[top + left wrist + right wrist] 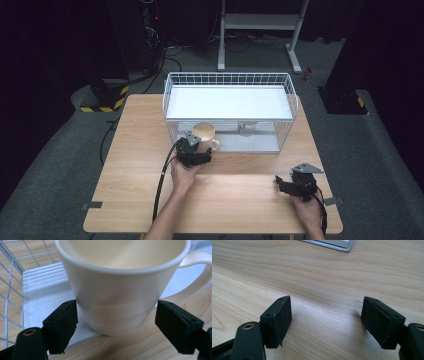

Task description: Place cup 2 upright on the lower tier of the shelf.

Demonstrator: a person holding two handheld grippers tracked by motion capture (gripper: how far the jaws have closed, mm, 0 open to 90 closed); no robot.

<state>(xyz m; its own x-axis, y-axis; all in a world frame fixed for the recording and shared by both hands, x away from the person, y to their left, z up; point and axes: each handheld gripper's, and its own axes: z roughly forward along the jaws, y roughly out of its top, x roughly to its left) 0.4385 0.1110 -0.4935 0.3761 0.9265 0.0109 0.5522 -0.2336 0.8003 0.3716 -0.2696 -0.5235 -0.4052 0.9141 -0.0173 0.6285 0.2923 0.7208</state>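
A cream mug [204, 134] stands upright at the open front of the white wire basket [230, 76], handle to the right. In the left gripper view the mug [120, 290] stands on the front edge of the basket's pale floor plate [42, 290], next to the wooden table. My left gripper [196, 148] reaches it from the near side, and its gripper [117, 315] has both black pads [62, 322] against the mug's lower sides. My right gripper [281, 183] rests low over bare wood at the table's front right. Its gripper [327, 315] is open with nothing between its fingers.
The wire basket has a white upper shelf [229, 102] and a lower floor with a small clear object [245, 129] at its right. A black cable [162, 185] trails from the left gripper toward the table's front edge. A metal stand [260, 22] is on the floor behind.
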